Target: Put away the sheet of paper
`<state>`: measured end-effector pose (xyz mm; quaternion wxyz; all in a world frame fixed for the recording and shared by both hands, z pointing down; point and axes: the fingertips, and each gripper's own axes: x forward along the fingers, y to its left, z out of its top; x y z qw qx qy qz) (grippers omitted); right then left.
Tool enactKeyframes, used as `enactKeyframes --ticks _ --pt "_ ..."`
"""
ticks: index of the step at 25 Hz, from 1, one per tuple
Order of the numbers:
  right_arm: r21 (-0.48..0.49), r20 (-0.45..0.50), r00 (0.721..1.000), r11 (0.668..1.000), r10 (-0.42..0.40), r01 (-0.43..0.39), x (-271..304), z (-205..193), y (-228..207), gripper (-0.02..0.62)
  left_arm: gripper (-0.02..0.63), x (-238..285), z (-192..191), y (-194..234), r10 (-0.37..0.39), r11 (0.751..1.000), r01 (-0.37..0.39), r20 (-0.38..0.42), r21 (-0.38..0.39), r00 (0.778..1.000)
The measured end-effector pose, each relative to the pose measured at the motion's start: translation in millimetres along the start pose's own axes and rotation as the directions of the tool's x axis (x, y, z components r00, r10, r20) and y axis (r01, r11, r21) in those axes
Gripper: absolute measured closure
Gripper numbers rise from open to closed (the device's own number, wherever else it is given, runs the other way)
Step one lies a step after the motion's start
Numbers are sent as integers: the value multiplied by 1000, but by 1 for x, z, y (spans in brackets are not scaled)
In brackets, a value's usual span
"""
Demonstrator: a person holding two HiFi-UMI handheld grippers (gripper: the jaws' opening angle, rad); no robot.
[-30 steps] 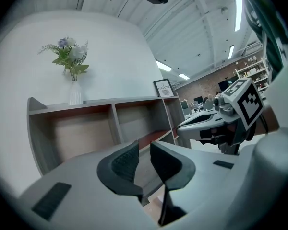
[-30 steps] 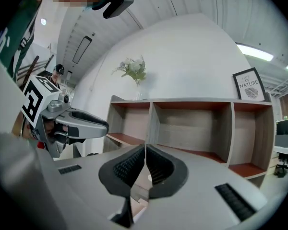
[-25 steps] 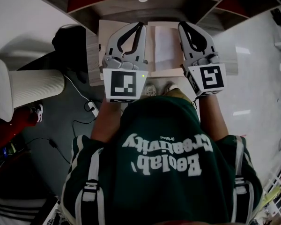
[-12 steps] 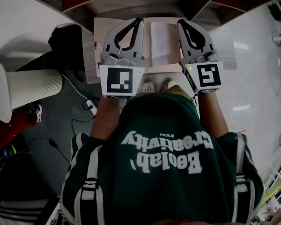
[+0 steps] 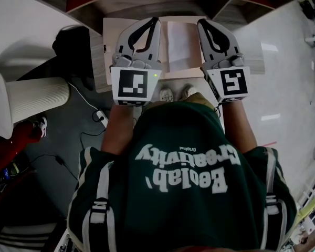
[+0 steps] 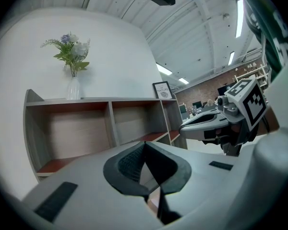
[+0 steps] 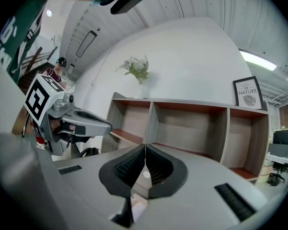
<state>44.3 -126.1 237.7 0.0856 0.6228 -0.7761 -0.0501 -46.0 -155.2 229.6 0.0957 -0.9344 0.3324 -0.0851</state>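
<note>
Left gripper (image 5: 155, 21) first: its jaws are pressed together with nothing between them, and my left gripper view shows the pads meeting tip to tip. My right gripper (image 5: 201, 23) is the same, closed on nothing. I hold both over the tabletop (image 5: 109, 35), side by side and pointing at the shelf unit (image 5: 163, 4) beyond its far edge.

The sheet of paper (image 5: 179, 43) lies flat in the middle of the tabletop, running from the far edge toward the near edge. In the head view it shows between my two grippers; neither one touches it.

By my reckoning the task has not begun. All of it is left: opening a gripper, catching an edge of the sheet, lifting it, and placing it, probably in one of the bare shelf compartments.
</note>
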Motion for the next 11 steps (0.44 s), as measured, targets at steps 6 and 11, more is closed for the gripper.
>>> enactKeyframes --ticks 6,11 --pt "-10 20 1000 1000 -3 3 0 0 4 560 588 -3 -4 0 -9 1000 9 -4 1 1000" --pt "3 24 1000 1000 -7 6 -2 2 7 560 588 -6 -6 -2 -17 1000 17 -16 2 1000"
